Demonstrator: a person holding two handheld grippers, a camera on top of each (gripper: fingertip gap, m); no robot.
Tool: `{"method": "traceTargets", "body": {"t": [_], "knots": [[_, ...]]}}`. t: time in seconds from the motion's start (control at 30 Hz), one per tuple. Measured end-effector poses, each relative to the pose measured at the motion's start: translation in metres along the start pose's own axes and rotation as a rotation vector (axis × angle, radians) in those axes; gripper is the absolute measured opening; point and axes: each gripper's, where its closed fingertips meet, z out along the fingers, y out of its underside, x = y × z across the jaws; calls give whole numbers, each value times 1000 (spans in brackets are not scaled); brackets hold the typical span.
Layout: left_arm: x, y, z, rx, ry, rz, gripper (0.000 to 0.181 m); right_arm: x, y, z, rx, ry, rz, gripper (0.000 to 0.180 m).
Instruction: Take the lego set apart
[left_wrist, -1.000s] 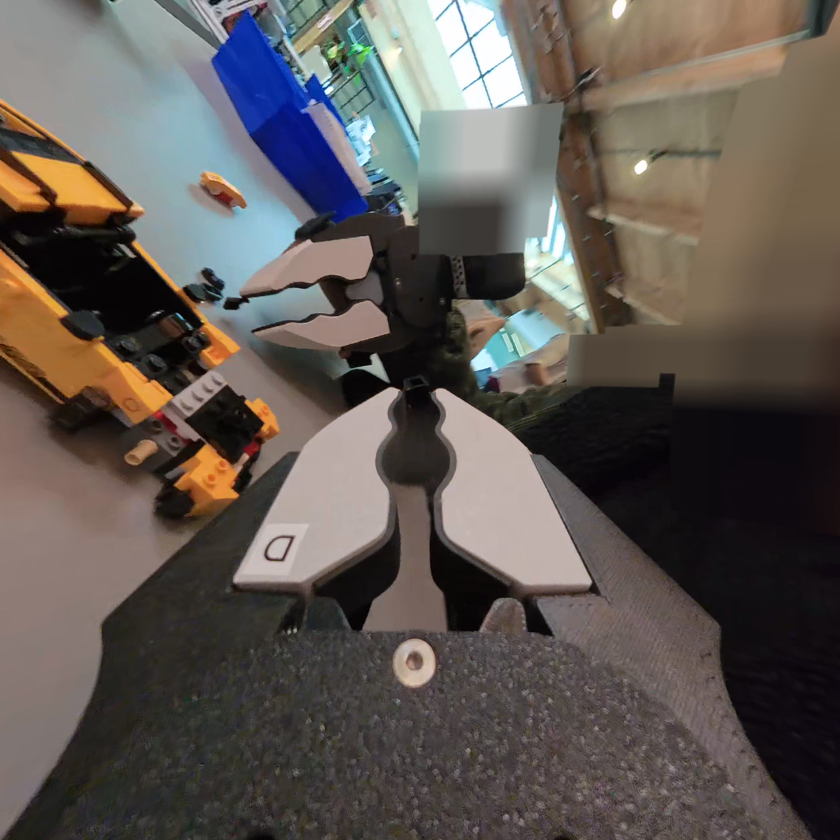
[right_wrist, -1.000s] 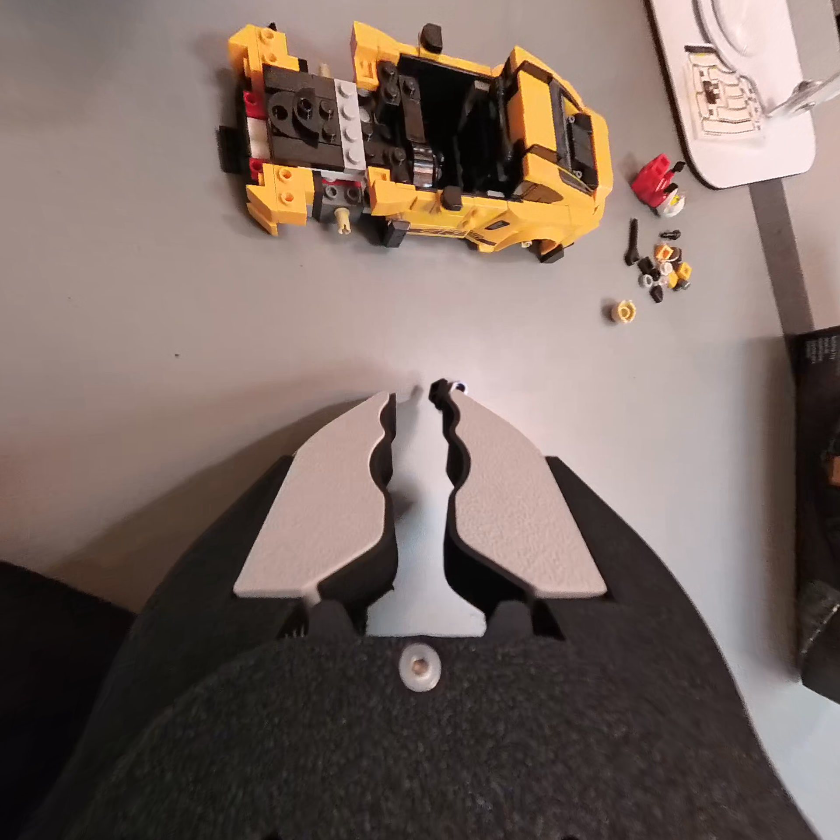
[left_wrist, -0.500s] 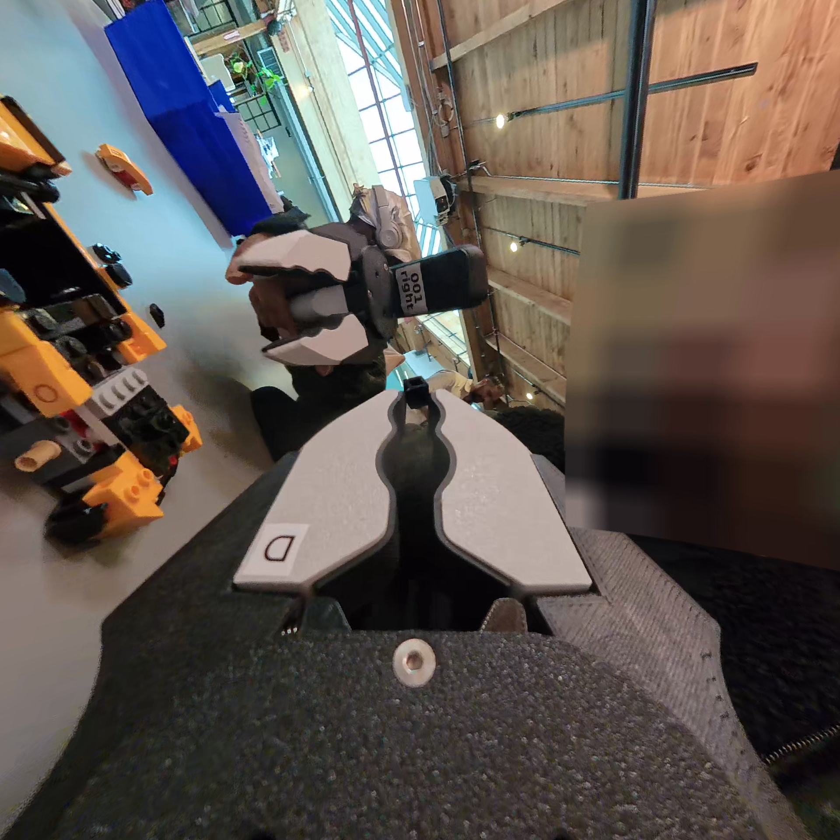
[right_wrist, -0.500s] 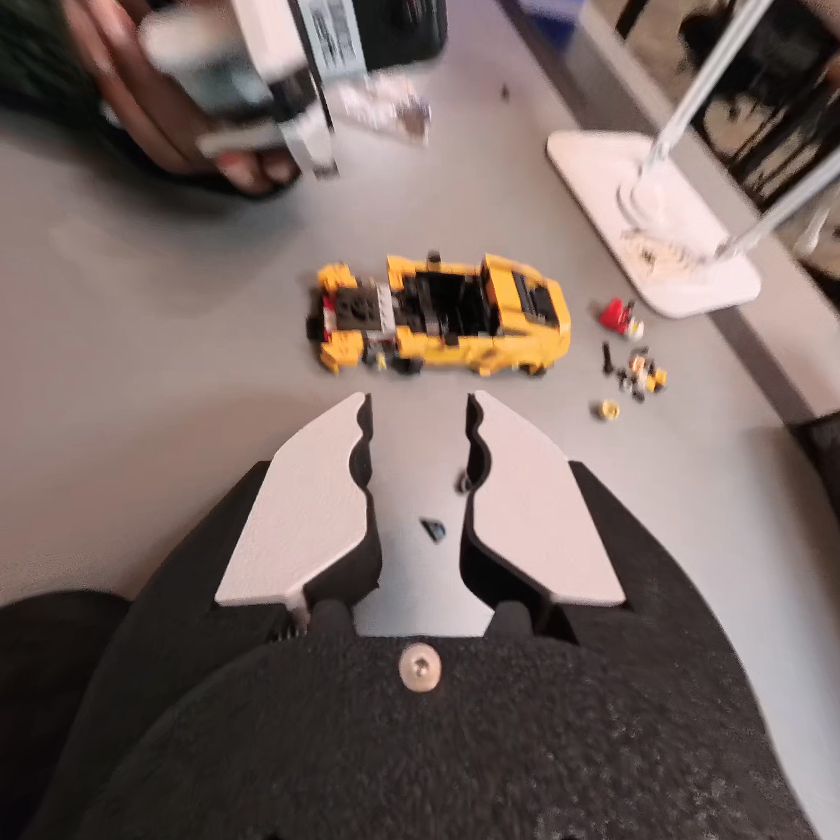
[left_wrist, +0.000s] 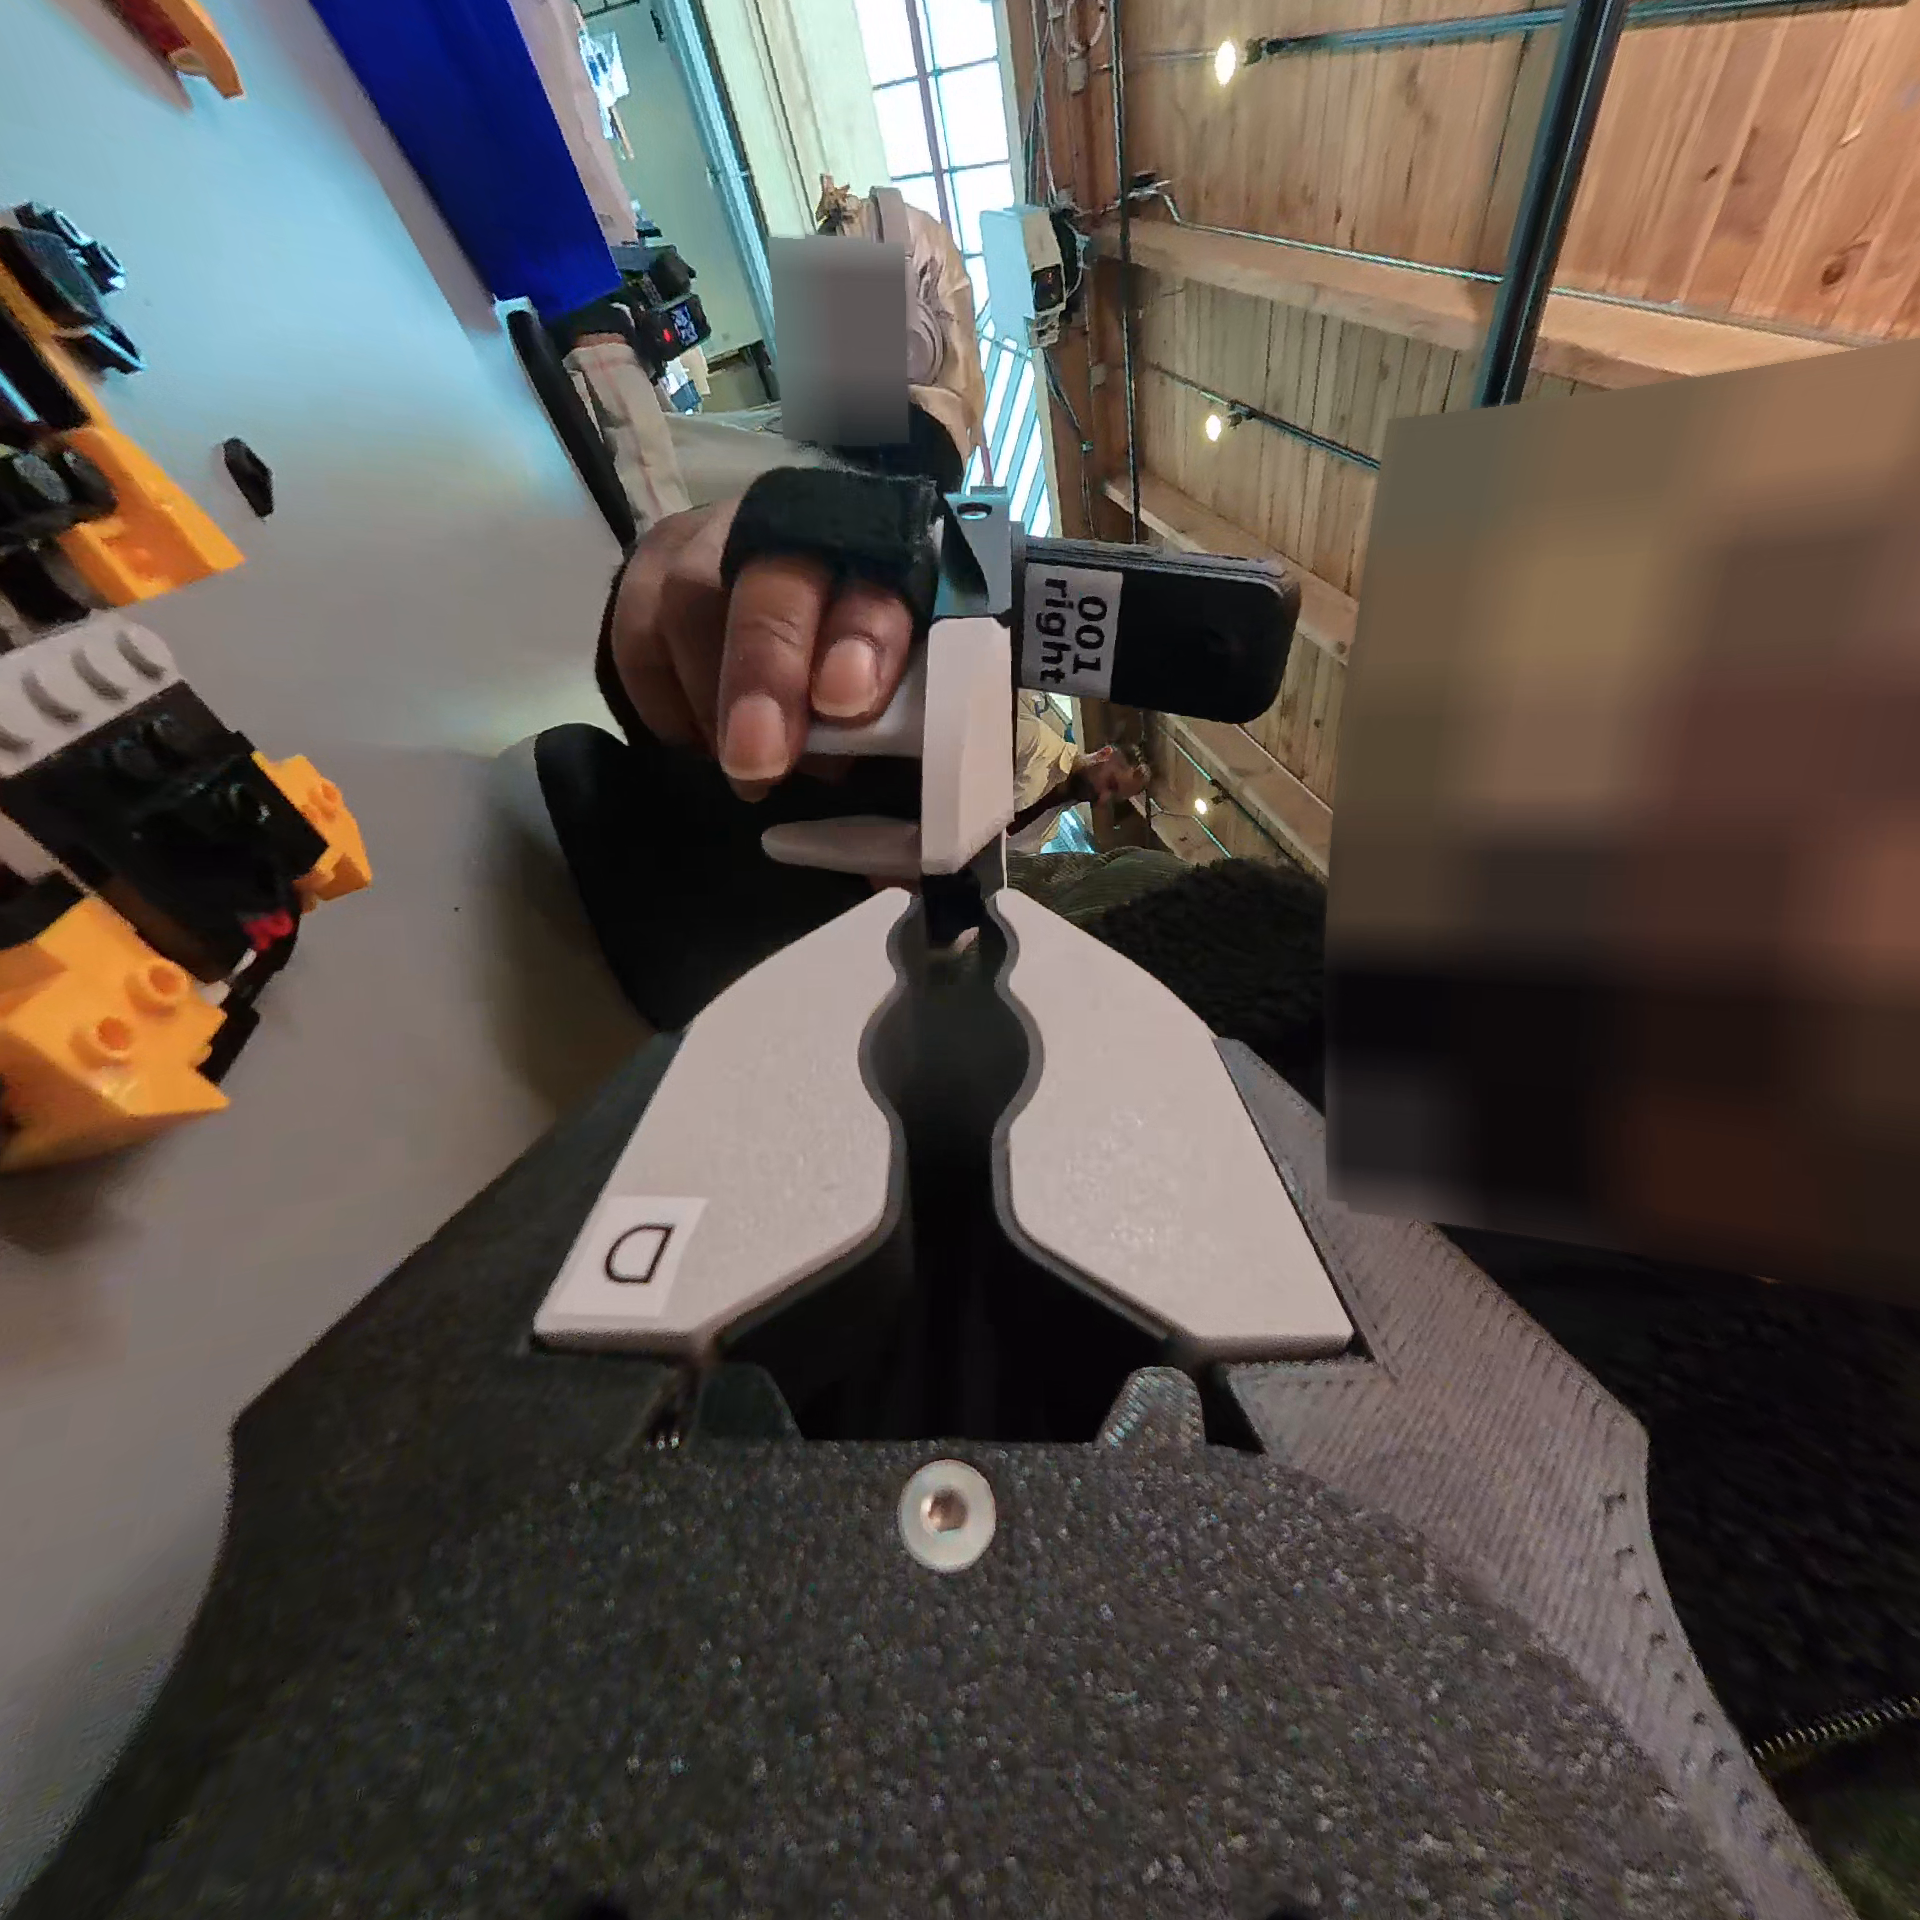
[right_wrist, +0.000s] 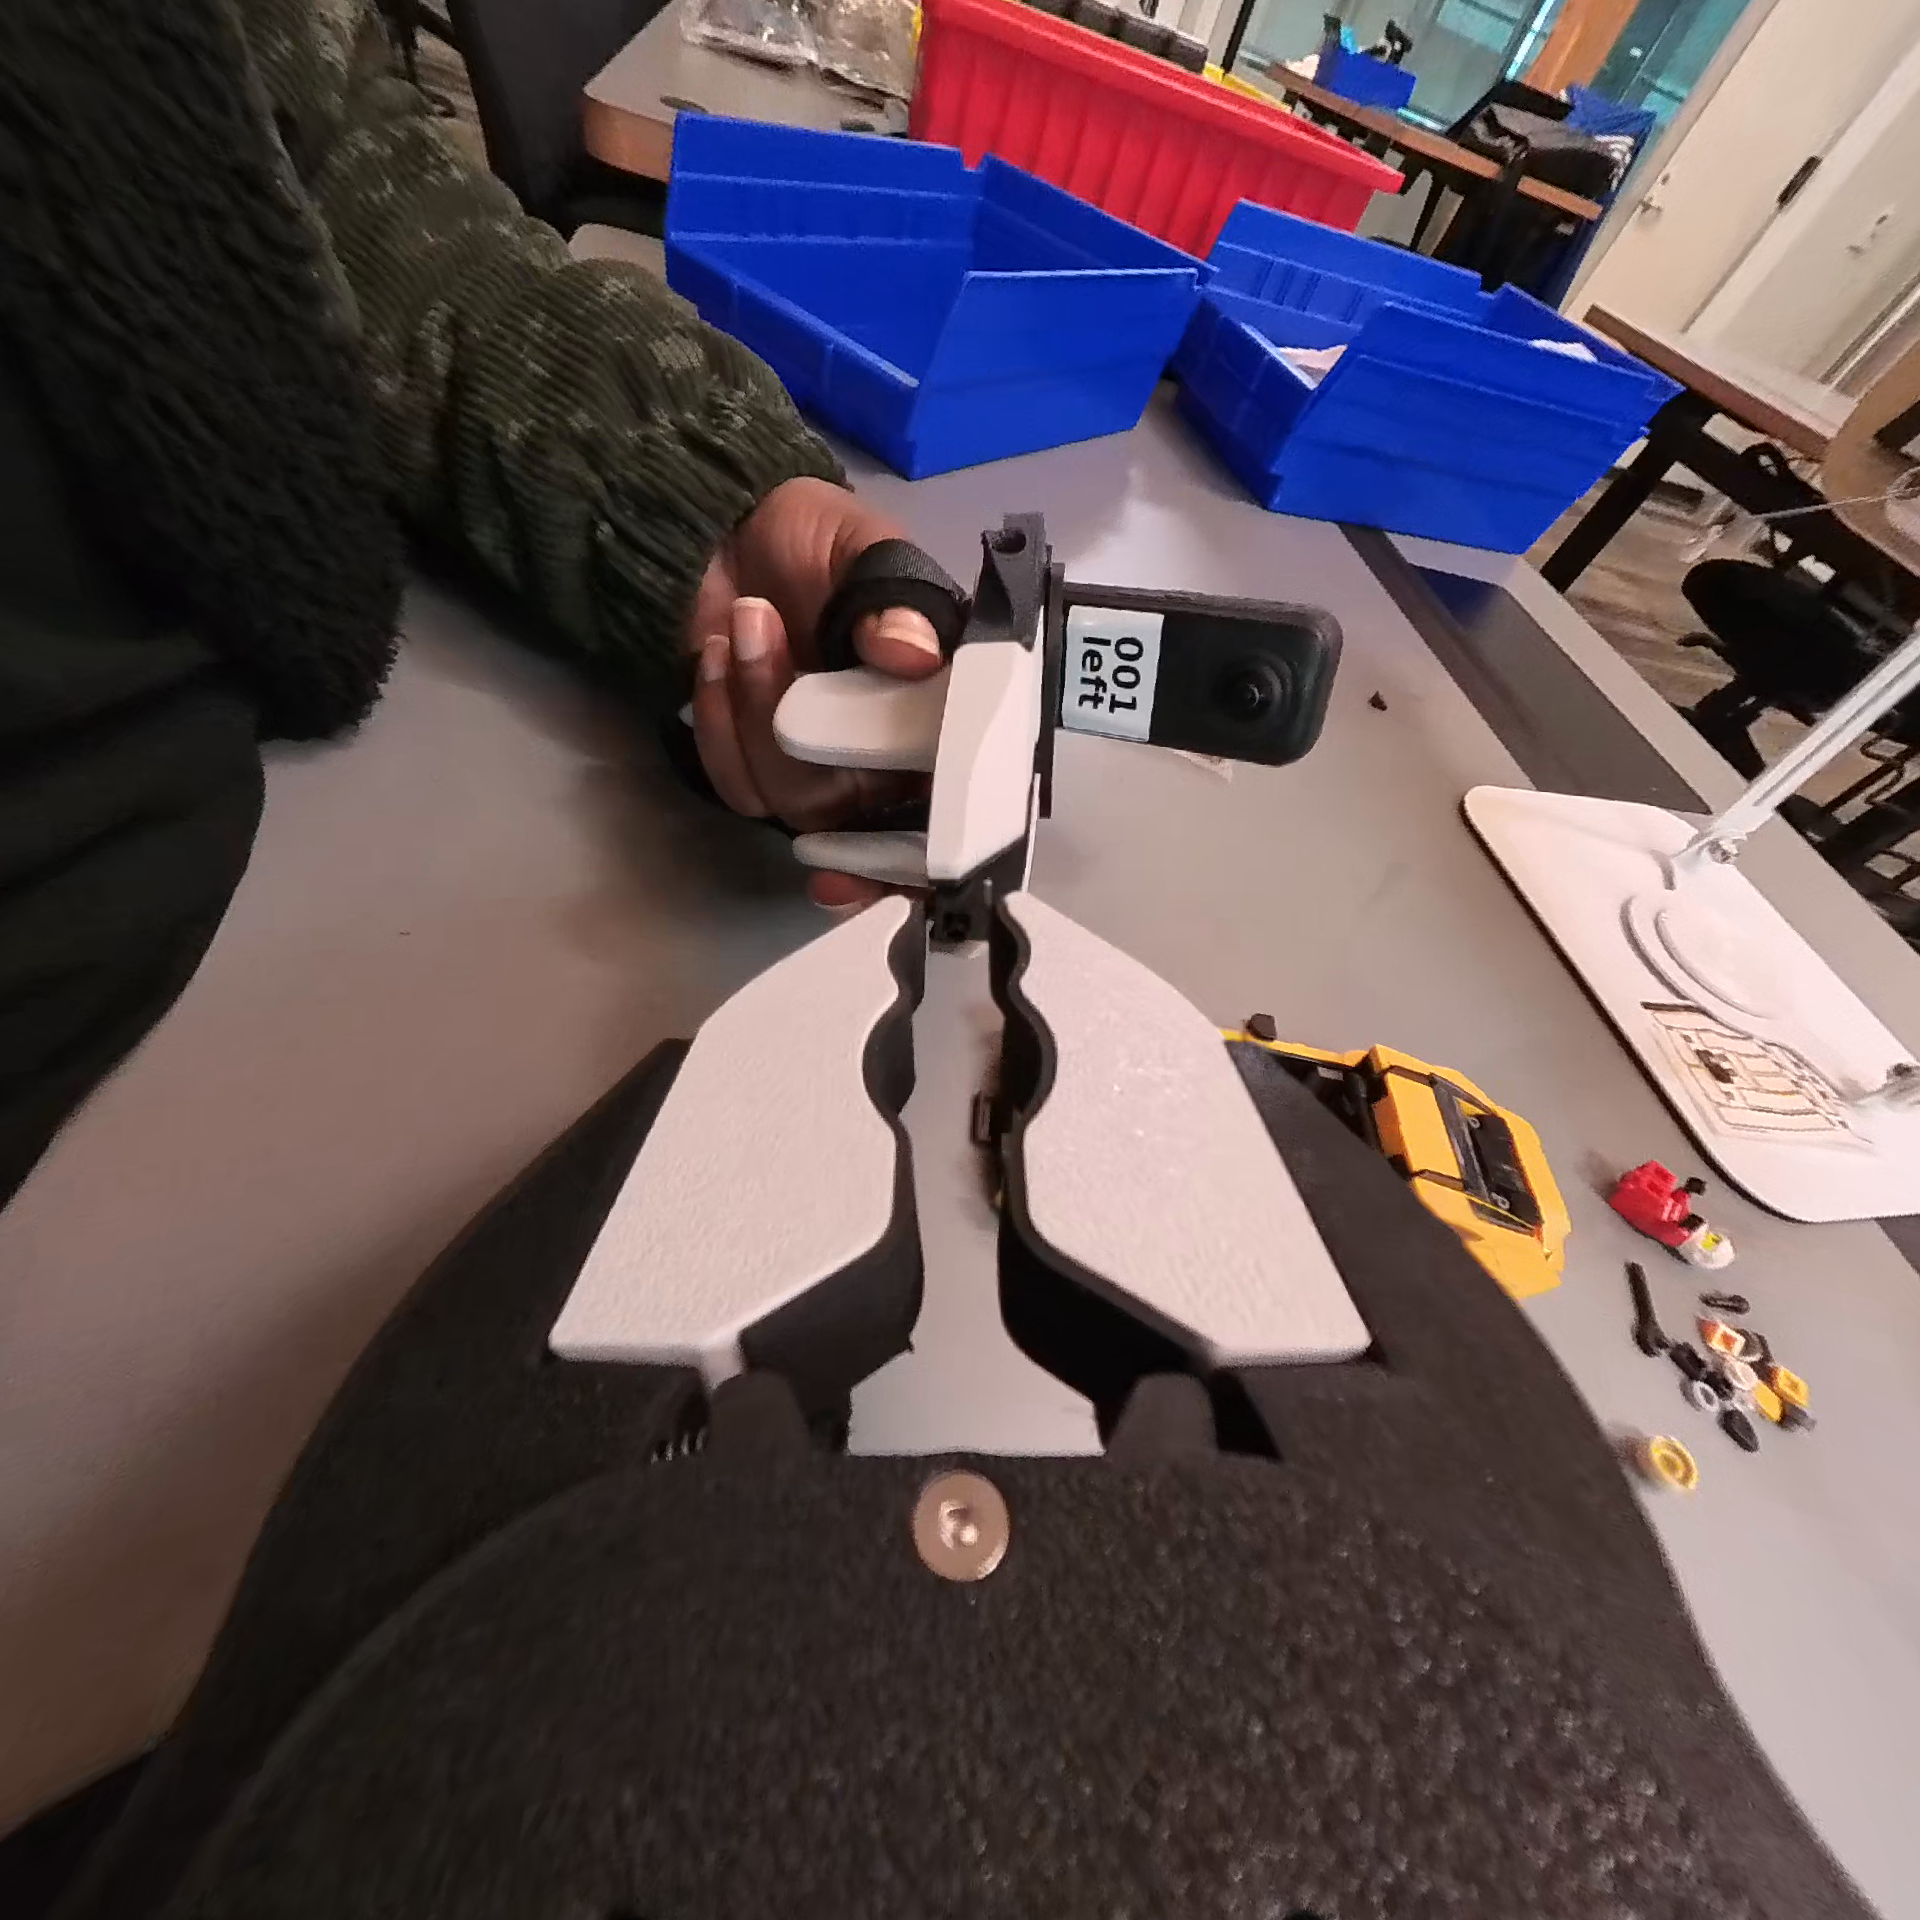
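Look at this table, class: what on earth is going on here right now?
A person holds a pair of tongs in each hand, above a grey table. The left tongs are shut on a small black piece; the right tongs meet it tip to tip, grip unclear. The half-stripped yellow lego car lies on the table beside loose bits.

A white printed label sits on the black camera just beyond the left gripper. A lettered sticker marks its left finger. A second label faces the right gripper.
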Motion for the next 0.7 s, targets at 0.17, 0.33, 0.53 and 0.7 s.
{"method": "traceTargets", "body": {"t": [0.17,0.33,0.53,0.7], "knots": [[-9,-8,-9,18,-134,105,13,10,13,-6,-60,6,95,11],[-12,-34,-40,84,-358,328,13,33,66,-22,-284,56,271,11],[-17,-41,-53,105,-454,390,13,67,105,-48,-455,235,250,11],[-18,-39,-52,92,-456,390,14,119,121,-103,-433,474,374,11]]}}
